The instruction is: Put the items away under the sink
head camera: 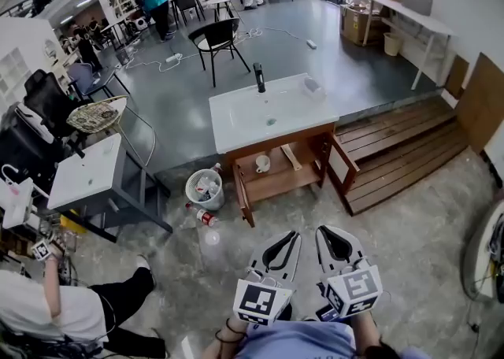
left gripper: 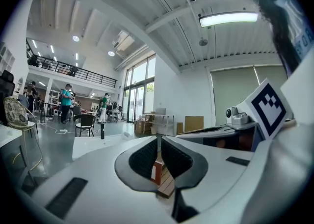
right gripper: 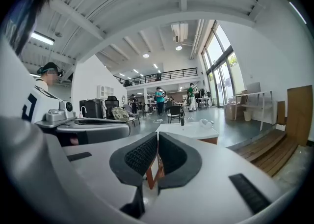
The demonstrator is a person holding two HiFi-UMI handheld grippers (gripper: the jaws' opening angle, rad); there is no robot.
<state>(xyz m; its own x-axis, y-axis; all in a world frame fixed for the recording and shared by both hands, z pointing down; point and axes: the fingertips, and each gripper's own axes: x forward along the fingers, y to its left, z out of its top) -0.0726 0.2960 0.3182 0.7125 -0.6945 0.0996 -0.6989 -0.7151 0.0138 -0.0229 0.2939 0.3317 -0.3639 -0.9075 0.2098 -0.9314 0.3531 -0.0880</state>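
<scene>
Inside sink cabinet (head camera: 276, 184), mug (head camera: 262, 163) is stowed; bottle (head camera: 206, 217) beside it likely remains unstowed; left gripper (head camera: 291, 235), right gripper (head camera: 324, 231) are held closed, empty.

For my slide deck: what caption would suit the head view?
Left claw and right claw, both shut and empty, face a white sink over an open cabinet holding a cup.

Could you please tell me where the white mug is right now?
In the head view, the white mug stands on the shelf of the open cabinet under the sink, just left of a wooden piece.
</scene>
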